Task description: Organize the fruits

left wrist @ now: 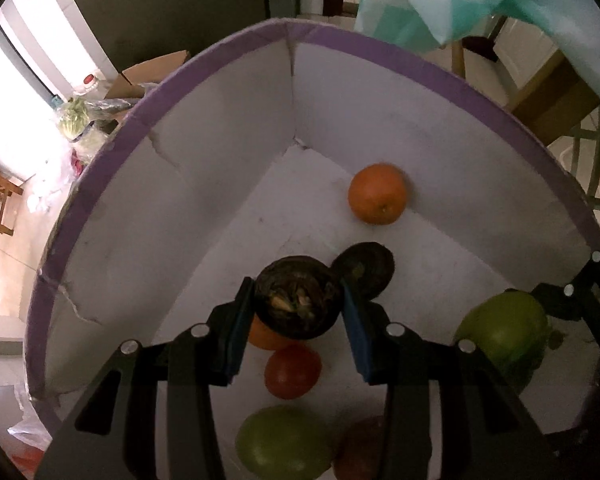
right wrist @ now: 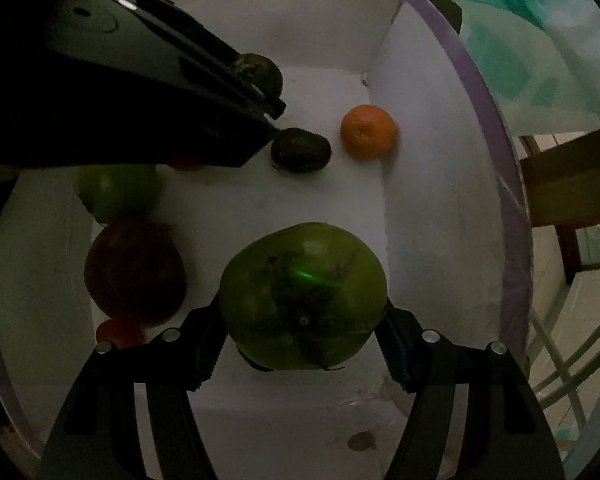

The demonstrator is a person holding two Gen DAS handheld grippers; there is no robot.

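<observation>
Box first, since it fills both views: big white cardboard box with a purple rim [left wrist: 380,50], walls running from the upper centre down both sides of the frame, and all the fruit sits inside it.

Next biggest is the large round green fruit with a dark leafy stem cap [right wrist: 304,296], lower centre of the right wrist view. The right hand-held gripper [right wrist: 302,344] has it pinched between both pads, jaws standing fairly wide because the fruit is fat. Can't tell if it's touching the box floor yet or hanging just above it.

Then there's a dull reddish-brown fruit [right wrist: 134,268] at the left, and a second green fruit [left wrist: 282,442] at the bottom of the left wrist view, both loose on the floor.

The left hand-held gripper [left wrist: 298,308] is holding a dark, wrinkly round fruit [left wrist: 298,304] in a narrower grip, lower centre of its frame. Just upper right of it lies a similar dark fruit [left wrist: 364,268], and below it a small red tomato-like fruit [left wrist: 292,370]. A smooth orange citrus [left wrist: 378,194] rests against the right-hand wall, well apart from the rest.

My read: this is the drop-off step, both hands down in the box with fruit to set down. Next move should be picking a bare patch of floor, lowering till the fruit rests, then easing the jaws apart so nothing rolls into its neighbours.
</observation>
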